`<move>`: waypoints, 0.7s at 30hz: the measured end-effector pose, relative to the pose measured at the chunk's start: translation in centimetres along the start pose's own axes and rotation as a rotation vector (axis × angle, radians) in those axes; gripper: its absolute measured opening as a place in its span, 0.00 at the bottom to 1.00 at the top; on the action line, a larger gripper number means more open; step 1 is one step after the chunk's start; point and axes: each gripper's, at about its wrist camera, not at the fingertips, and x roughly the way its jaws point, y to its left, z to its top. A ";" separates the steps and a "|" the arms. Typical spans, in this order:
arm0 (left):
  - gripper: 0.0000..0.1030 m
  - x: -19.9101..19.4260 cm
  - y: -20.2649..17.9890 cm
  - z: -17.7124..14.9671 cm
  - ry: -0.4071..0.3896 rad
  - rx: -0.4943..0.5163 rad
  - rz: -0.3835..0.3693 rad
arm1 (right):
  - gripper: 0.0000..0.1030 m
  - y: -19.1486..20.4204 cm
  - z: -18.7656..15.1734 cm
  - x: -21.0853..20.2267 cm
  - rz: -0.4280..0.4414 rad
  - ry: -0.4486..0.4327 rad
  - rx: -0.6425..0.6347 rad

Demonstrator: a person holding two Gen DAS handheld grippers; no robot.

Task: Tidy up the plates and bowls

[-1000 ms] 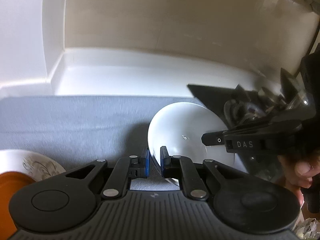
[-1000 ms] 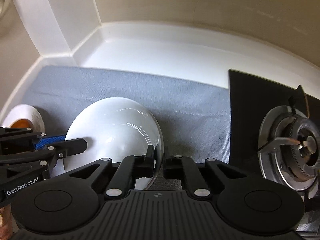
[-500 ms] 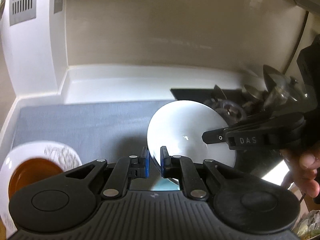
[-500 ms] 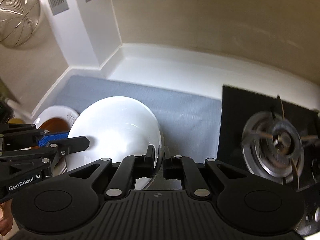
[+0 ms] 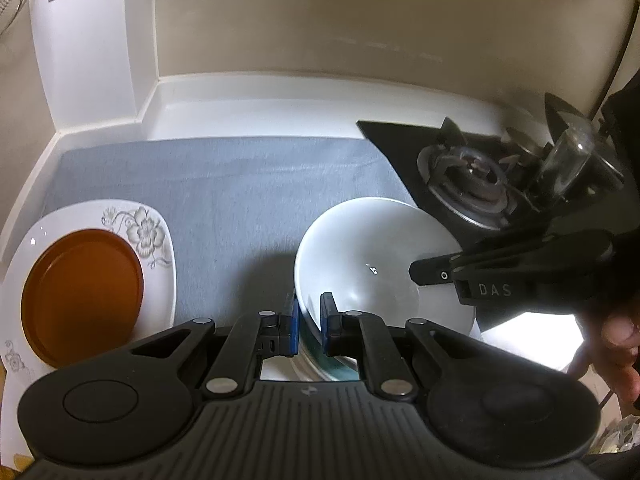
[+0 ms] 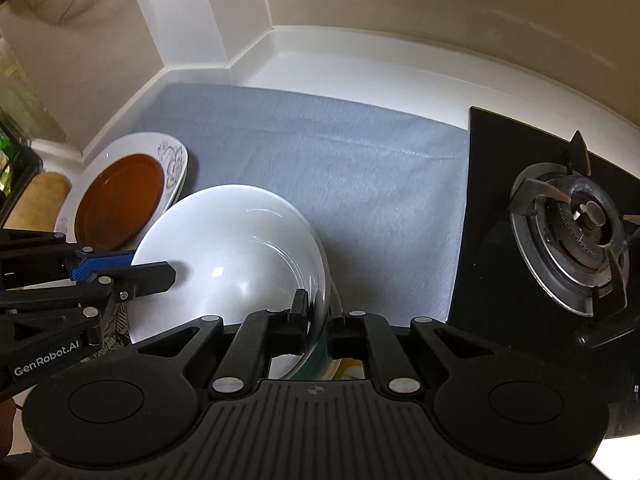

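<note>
A white bowl (image 5: 376,264) was held above a grey mat (image 5: 224,184) between two grippers, one on each side of its rim. The left gripper (image 5: 309,322) had its blue-padded jaws closed almost completely on the bowl's near-left rim, at about seven o'clock on the bowl in the left wrist view. The right gripper (image 6: 320,314) was likewise pinched nearly shut on the rim, gripping it at about four o'clock on the bowl in the right wrist view. In that same view the left gripper's blue pads reached in from nine o'clock. In the left wrist view the right gripper came in from three o'clock, and part of a hand (image 5: 616,344) showed behind it at the lower right edge. Beneath the bowl, the edge of another dish with a green-blue band (image 6: 316,360) was partly visible; whether the two touched could not be told. At nine o'clock from the bowl, a brown plate (image 5: 82,294) lay on a white plate with a grey flower pattern (image 5: 146,232), at the left end of the mat. At two o'clock from the bowl sat a gas burner (image 6: 576,232) on a black cooktop (image 6: 492,184), just beside the mat's right edge. A white counter (image 5: 256,114) ran along the wall at twelve o'clock.
</note>
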 end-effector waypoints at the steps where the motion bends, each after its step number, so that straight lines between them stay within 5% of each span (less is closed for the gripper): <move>1: 0.10 0.1 0.0 -0.1 0.003 0.002 0.004 | 0.09 0.0 -0.1 0.1 -0.003 0.001 -0.004; 21: 0.11 1.6 -0.3 -1.0 0.035 0.012 0.045 | 0.09 -0.1 -0.7 1.6 0.014 0.041 0.009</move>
